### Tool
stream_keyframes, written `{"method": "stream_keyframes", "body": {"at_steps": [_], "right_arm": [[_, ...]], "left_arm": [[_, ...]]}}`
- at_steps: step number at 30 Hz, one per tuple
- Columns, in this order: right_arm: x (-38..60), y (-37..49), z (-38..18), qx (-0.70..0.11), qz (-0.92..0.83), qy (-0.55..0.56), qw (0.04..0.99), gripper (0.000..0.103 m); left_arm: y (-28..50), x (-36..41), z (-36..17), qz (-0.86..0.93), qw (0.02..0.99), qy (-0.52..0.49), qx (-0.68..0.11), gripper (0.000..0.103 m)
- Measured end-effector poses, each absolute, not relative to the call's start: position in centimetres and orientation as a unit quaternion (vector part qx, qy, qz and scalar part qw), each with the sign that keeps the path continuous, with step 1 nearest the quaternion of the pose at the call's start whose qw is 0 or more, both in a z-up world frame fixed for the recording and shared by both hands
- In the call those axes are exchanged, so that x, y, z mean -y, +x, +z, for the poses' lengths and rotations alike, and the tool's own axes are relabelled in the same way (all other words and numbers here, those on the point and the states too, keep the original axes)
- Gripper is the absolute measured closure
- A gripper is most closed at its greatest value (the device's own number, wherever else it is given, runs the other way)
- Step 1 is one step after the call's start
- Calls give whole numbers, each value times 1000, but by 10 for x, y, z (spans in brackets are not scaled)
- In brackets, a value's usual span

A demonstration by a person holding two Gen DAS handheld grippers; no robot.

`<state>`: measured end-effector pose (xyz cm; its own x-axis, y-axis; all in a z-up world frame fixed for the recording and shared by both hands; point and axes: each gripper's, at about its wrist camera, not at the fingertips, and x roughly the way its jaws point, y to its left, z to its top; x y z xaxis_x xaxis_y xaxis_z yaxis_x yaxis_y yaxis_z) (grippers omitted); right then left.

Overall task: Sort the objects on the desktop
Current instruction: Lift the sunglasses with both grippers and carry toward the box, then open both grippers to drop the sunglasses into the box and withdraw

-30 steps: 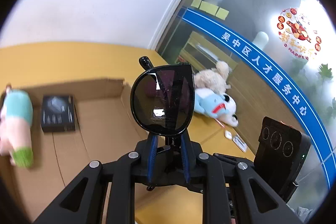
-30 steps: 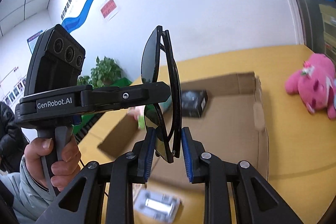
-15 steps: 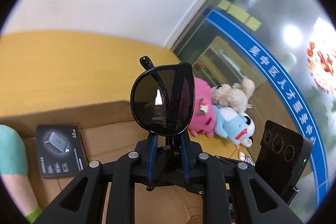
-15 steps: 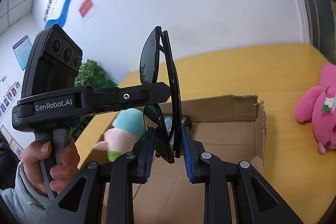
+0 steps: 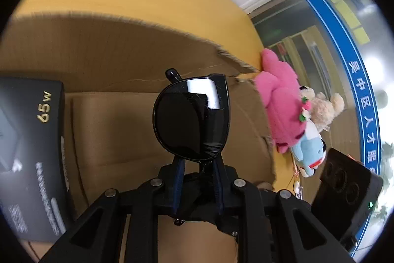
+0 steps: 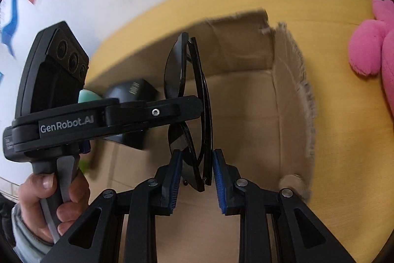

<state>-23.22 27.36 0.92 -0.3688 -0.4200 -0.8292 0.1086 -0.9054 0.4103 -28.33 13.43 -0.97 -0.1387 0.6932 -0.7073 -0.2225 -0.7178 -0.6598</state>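
1. Yellow table (image 6: 344, 115) carries an open cardboard box (image 6: 290, 90), and both grippers hold folded black sunglasses (image 5: 192, 117) above the inside of this box
2. Left gripper (image 5: 198, 185) is clamped on the sunglasses; its blue pads grip the lower rim of the frame, under the lens
3. Right gripper (image 6: 197, 174) has its fingers on both sides of the lower end of the same sunglasses (image 6: 189, 102). A narrow gap shows at the right pad, so I cannot tell if it presses or only brackets the frame
4. Inside the box a black carton (image 5: 32, 152) marked 65W lies at the left. A pink plush (image 5: 280, 100) and other soft toys lie outside, against the right wall
5. Risk, as I judge: if one gripper lets go while the other holds only loosely, the glasses may tip and fall on a lens. Pulling in different directions could also twist the frame
6. Hard to see: the box floor under the glasses is hidden by the fingers, the carton is cut at the edge, and a turquoise object (image 6: 88, 95) behind the left tool is mostly covered
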Motion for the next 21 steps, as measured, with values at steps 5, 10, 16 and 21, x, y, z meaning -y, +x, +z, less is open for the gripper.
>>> {"method": "stream_keyframes", "body": {"at_steps": [5,10,16,21], "right_arm": [[-263,-242,1,132,-813,549,143,82],[-249,-239,3,102,-825,542,124,74],[-249,-197,66,50,-881,459,102,17],[-259,-120,117,54,-916,382,108,0]], "left_arm": [[-291,-137,-22,718,295,-598,200,81],[-286,-145,-12,730,284,-596,175,75],[-241,-131,74,790,307,-514,132,64],[-151,-91,159,859,305,-401,87,38]]}}
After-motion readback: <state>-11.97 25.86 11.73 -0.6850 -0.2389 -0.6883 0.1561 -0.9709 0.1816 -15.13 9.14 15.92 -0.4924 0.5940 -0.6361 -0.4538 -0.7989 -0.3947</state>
